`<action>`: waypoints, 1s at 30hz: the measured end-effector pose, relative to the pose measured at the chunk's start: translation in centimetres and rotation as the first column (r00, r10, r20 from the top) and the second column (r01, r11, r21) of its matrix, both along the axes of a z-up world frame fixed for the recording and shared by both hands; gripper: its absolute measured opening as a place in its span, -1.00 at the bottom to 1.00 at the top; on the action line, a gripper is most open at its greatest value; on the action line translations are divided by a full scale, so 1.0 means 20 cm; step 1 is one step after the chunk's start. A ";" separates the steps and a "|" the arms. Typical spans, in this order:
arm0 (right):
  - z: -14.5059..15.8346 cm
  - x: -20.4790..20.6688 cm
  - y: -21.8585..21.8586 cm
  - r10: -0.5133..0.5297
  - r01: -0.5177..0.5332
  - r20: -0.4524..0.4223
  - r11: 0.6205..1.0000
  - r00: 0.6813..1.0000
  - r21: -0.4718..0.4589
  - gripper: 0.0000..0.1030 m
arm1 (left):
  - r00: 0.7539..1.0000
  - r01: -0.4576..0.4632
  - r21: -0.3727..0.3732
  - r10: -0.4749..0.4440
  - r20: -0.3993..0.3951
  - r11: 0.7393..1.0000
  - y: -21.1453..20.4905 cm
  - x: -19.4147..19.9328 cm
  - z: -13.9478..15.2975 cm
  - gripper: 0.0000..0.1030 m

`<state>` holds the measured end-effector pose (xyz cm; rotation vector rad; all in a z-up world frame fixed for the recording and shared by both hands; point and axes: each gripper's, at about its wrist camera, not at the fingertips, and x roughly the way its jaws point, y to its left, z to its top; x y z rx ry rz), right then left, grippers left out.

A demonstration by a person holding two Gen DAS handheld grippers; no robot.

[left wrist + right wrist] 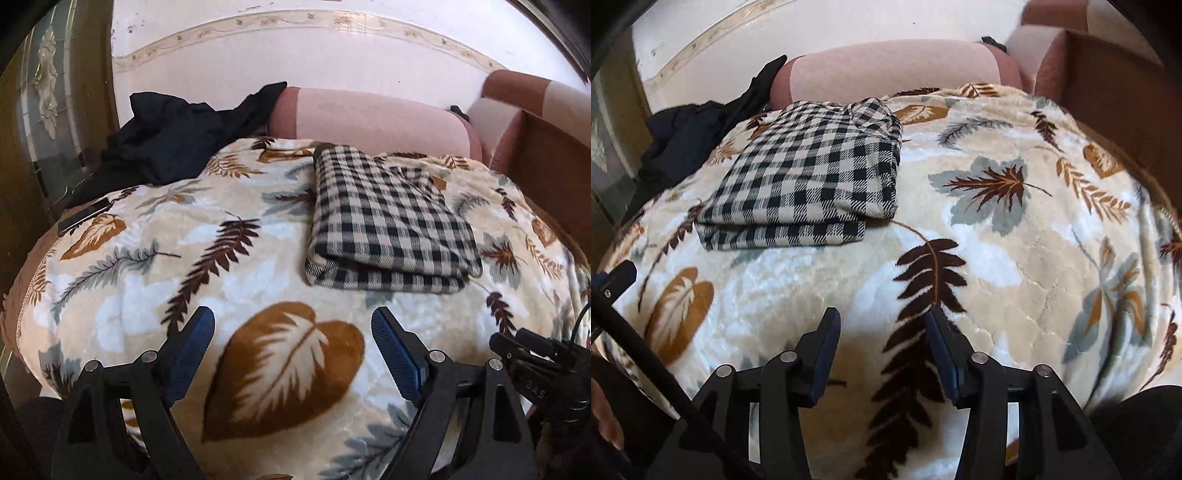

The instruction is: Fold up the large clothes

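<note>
A black-and-beige checked garment (388, 221) lies folded into a neat rectangle on the leaf-patterned blanket (221, 280); it also shows in the right wrist view (812, 181). A crumpled black garment (166, 144) lies at the back left, partly against the pink bolster; it shows in the right wrist view (683, 144) too. My left gripper (293, 317) is open and empty, held above the blanket in front of the checked garment. My right gripper (882, 317) is open and empty, to the right of and in front of the checked garment.
A pink bolster cushion (369, 118) lies along the back by the wall. A dark flat phone-like object (83, 218) rests at the blanket's left edge. A wooden cabinet with glass (48, 110) stands left. A wooden bed frame (554, 155) rises at the right.
</note>
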<state>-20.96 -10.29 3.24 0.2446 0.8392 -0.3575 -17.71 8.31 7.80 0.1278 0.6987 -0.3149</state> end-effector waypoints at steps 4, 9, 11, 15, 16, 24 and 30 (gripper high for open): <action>-0.01 0.00 0.02 -0.002 0.002 -0.013 1.000 1.000 -0.025 0.02 | 0.999 0.023 0.015 -0.023 -0.022 1.000 -0.02 -0.03 -0.03 0.67; -0.02 0.00 0.02 -0.007 0.006 -0.017 0.999 1.000 -0.035 0.05 | 0.999 0.038 0.031 -0.037 -0.040 0.999 -0.04 -0.03 -0.06 0.67; -0.02 0.00 0.03 -0.004 0.004 -0.019 0.999 1.000 -0.044 0.06 | 0.998 0.044 0.040 -0.042 -0.050 0.998 -0.05 -0.04 -0.08 0.67; -0.02 0.00 0.04 -0.006 0.005 -0.019 0.998 1.000 -0.058 0.08 | 0.997 0.052 0.046 -0.049 -0.067 0.998 -0.06 -0.03 -0.10 0.67; -0.02 0.00 0.04 -0.009 0.008 -0.019 0.998 1.000 -0.059 0.08 | 0.996 0.053 0.044 -0.050 -0.071 0.998 -0.05 -0.03 -0.10 0.67; -0.02 0.01 0.02 -0.021 0.019 -0.021 0.998 1.000 -0.062 0.09 | 0.993 0.043 0.029 -0.040 -0.112 0.999 -0.04 0.00 -0.13 0.67; -0.02 0.01 0.04 -0.019 0.017 -0.022 0.997 1.000 -0.079 0.12 | 0.991 0.047 0.031 -0.043 -0.124 0.998 -0.04 0.01 -0.15 0.67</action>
